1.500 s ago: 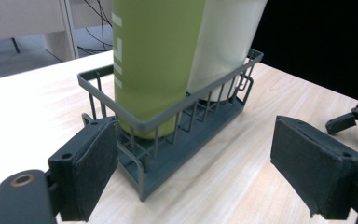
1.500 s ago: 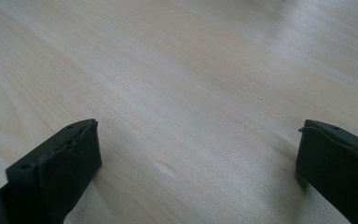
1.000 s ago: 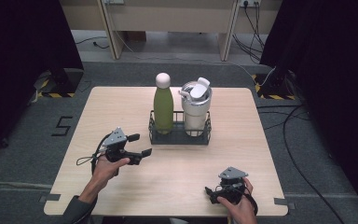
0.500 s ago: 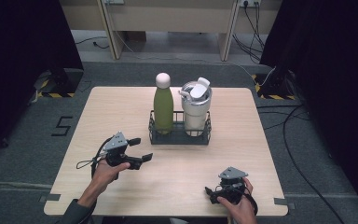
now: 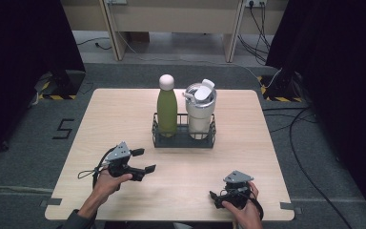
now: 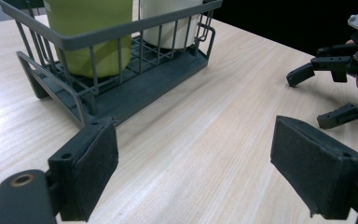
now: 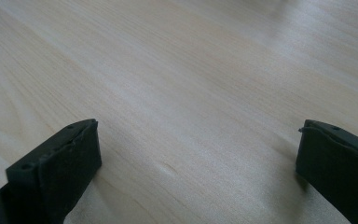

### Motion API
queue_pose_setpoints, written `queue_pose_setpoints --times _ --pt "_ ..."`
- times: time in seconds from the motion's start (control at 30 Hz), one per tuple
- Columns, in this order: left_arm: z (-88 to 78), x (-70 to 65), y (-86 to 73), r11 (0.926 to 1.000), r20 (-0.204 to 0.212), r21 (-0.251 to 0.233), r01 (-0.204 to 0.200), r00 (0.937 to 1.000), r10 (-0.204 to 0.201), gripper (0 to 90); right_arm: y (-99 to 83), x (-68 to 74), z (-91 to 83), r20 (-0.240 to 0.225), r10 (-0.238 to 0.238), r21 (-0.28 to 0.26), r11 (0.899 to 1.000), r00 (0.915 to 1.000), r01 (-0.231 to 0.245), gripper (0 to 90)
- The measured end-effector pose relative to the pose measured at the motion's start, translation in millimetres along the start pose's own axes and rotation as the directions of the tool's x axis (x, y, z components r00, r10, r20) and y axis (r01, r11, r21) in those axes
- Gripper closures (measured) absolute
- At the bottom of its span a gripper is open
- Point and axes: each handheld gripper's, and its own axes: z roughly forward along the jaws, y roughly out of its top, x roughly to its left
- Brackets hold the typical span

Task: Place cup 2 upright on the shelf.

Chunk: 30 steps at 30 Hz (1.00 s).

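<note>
Green bottle (image 5: 167, 110) & white tumbler (image 5: 200, 109) are standing in the wire caddy (image 5: 183, 139), tabletop (image 5: 124, 109) centre. Left claw (image 5: 142, 161) is hovering near-left, jaws wide, empty; it risks snagging the caddy rim & tipping both. Right claw (image 5: 218, 199) is sitting near-right, wide, empty.

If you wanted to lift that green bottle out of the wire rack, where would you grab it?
Probably the green bottle by its upper body below the white cap, coming from its left: the wire rack hides its base and the white tumbler crowds the other side.
</note>
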Motion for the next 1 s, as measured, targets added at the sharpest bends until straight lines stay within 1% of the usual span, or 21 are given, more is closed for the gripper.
queue_pose_setpoints --times 0.2,0.23,0.33,0.47,0.5,0.53,0.7,0.77,0.93,1.0 --pt "0.9 -3.8 -5.1 0.9998 0.006 0.014 -0.012 0.9999 0.012 14.9 0.0 0.0 0.0 0.0 0.0 0.0 1.0 1.0 0.0 0.4" --pt "1.2 -5.1 -6.8 0.9997 0.015 0.024 -0.004 0.9999 0.004 14.9 0.0 0.0 0.0 0.0 0.0 0.0 1.0 1.0 0.0 0.4" --pt "1.4 -6.2 -11.8 0.9994 0.017 0.033 -0.008 0.9998 0.007 14.9 0.0 0.0 0.0 0.0 0.0 0.0 1.0 1.0 0.0 0.4" --pt "1.3 -6.9 -15.2 0.9991 0.011 0.037 -0.019 0.9998 0.019 14.9 0.0 0.0 0.0 0.0 0.0 0.0 1.0 1.0 0.0 0.4" --pt "1.5 -7.0 -16.6 0.9989 0.008 0.039 -0.026 0.9996 0.025 14.9 0.0 0.0 0.0 0.0 0.0 0.0 1.0 1.0 0.0 0.4" --pt "2.1 -6.9 -19.6 0.9982 0.006 0.044 -0.041 0.9992 0.04 14.9 0.0 0.0 0.0 0.0 0.0 0.0 1.0 1.0 0.0 0.4" --pt "2.3 -9.3 -25.7 0.9977 0.011 0.059 -0.033 0.9994 0.032 14.9 0.0 0.1 0.0 -0.001 0.0 -0.001 1.0 1.0 0.0 0.4" --pt "1.8 -11.4 -29.7 0.9967 0.011 0.073 -0.033 0.9994 0.032 14.9 0.0 0.0 0.1 -0.001 -0.001 -0.001 1.0 1.0 0.001 0.4" --pt "2.3 -14.0 -35.6 0.9938 0.003 0.098 -0.054 0.9986 0.054 14.9 0.0 0.0 0.1 -0.001 -0.001 -0.001 1.0 1.0 0.001 0.4" --pt "2.4 -14.5 -36.7 0.9931 0.002 0.103 -0.056 0.9984 0.056 14.9 0.0 0.1 0.1 -0.001 -0.001 -0.001 1.0 1.0 0.001 0.4"
